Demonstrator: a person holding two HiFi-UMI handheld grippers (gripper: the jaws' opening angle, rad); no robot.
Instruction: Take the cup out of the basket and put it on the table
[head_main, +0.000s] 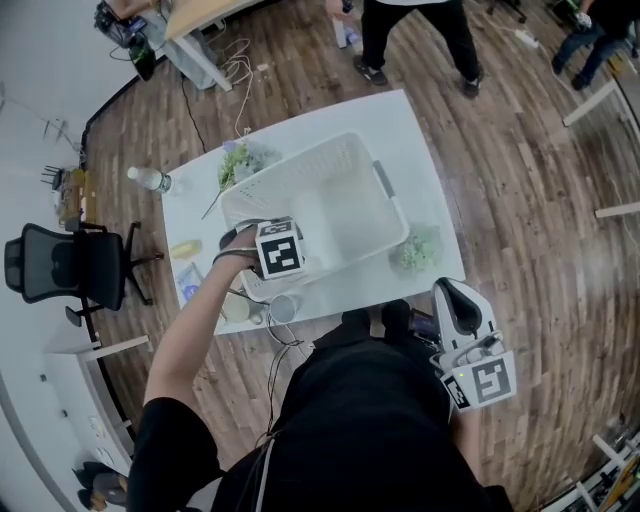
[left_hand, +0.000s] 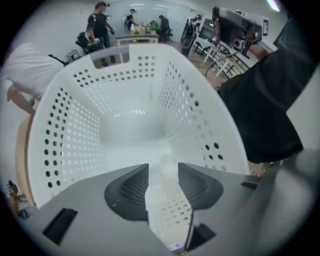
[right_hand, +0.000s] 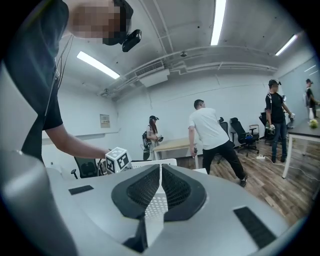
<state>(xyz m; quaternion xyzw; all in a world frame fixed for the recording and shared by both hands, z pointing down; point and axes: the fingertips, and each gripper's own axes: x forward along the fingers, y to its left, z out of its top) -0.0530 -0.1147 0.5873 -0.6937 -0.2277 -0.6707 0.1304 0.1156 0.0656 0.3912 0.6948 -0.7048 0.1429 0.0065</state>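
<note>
The cup (head_main: 318, 235) is in the basket (head_main: 385, 190), a pale, half-clear shape toward the near-left corner, and it is the only thing in there (the rest of the white perforated tub shows bare floor and walls). In the left gripper view it is a hazy blur low in the tub, in line with the gap between the pads. The left gripper (head_main: 280, 250) points straight down into that corner with its jaws spread. The blur hides whether either pad touches the cup, but nothing looks squeezed. The right gripper (head_main: 452, 295) is held off the near right edge of the table (head_main: 405, 130), pointing nearly level, with its jaws pressed together on nothing. By count there is one basket, one cup in it, two grippers, two bunches of greenery (head_main: 238, 162) on the tabletop (one at the basket's far-left corner, one at its near-right corner), and one plastic bottle (head_main: 148, 178) lying at the table's left corner. A yellow item (head_main: 185, 249), a blue packet (head_main: 190, 285) and two small round items (head_main: 283, 308) that I cannot identify crowd the left side and the near edge. The basket's near wall sits close to the table's near edge, leaving only a thin strip there. The widest bare tabletop lies at the far right corner and along the right side. One office chair (head_main: 70, 265) stands well to the left on the wooden floor (head_main: 520, 200), and two people stand beyond the far edge.
</note>
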